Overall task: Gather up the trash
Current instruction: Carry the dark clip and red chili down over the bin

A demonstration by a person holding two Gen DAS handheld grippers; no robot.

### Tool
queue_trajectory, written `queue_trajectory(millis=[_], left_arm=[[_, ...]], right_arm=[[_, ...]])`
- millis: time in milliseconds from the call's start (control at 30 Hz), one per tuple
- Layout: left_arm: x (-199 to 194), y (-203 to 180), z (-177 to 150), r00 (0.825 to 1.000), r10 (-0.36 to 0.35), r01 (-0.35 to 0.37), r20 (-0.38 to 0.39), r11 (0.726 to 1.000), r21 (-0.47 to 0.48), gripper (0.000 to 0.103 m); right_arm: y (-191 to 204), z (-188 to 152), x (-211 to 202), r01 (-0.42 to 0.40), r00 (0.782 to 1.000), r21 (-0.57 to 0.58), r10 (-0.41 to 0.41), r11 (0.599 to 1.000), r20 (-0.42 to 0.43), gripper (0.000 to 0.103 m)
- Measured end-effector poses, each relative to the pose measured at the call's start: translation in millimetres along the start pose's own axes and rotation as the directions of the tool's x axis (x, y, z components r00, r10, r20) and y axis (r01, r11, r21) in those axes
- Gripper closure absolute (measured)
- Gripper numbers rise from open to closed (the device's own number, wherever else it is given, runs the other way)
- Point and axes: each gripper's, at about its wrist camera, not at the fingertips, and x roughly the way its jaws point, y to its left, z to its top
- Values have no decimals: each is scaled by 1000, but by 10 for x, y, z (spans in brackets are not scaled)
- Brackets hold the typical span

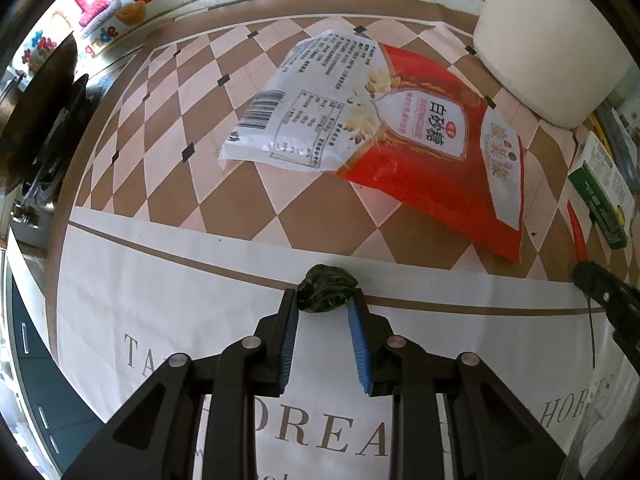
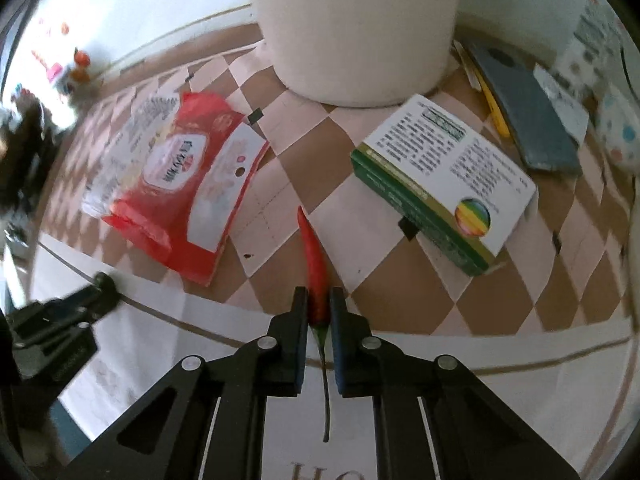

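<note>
I see a checkered tablecloth (image 1: 168, 128) w/ lettering. On it: red sugar bag (image 1: 400, 140), green-white box (image 2: 444, 180), white tub (image 2: 356, 28).

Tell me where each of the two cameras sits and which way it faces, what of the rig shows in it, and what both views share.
Left wrist: sits on the left gripper, facing steeply down at the tablecloth; its jaws hold a dark crumpled wad.
Right wrist: sits on the right gripper, facing steeply down; its jaws are shut on a red chili.
Shared: red sugar bag, green-and-white box, white container, chili, and each other's gripper.
</note>
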Motion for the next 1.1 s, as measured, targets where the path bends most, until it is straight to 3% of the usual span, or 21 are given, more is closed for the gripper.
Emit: queue_trajectory(millis=[300, 533, 733, 967, 1100], left_arm=[[-439, 128, -125, 995, -9, 7, 96, 1000, 23, 81], [-874, 446, -386, 982, -12, 8, 190, 1000, 22, 81], [-1205, 930, -850, 965, -30, 27, 259, 1000, 13, 81], [-1452, 1647, -1713, 953, -31, 28, 303, 1000, 14, 81], [-1396, 1977, -2143, 960, -17, 13, 278, 1000, 17, 81]], right_arm=[[-30, -222, -384, -167, 986, 125, 166, 978, 23, 92], [350, -573, -740, -195, 980, 101, 189, 976, 63, 92], [806, -951, -1058, -201, 975, 62, 193, 978, 107, 92], [1428, -1825, -1444, -182, 971, 76, 168, 980, 169, 92], [1774, -2410, -1456, -173, 975, 114, 154, 978, 158, 92]])
